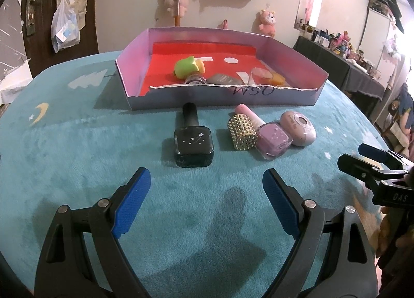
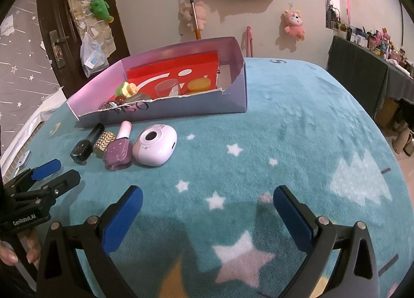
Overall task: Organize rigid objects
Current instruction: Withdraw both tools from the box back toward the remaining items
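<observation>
Where the fuzzy teal tabletop meets the torn cardboard box, a row lies just before it: square dark glass bottle, studded gold cylinder, lilac bottle, smooth pink oval case. Both the left hand-held gripper and right hand-held gripper hang apart, empty. Only the right view shows fingertips.

White wall hung with plush toys; dark door; cluttered side table
</observation>
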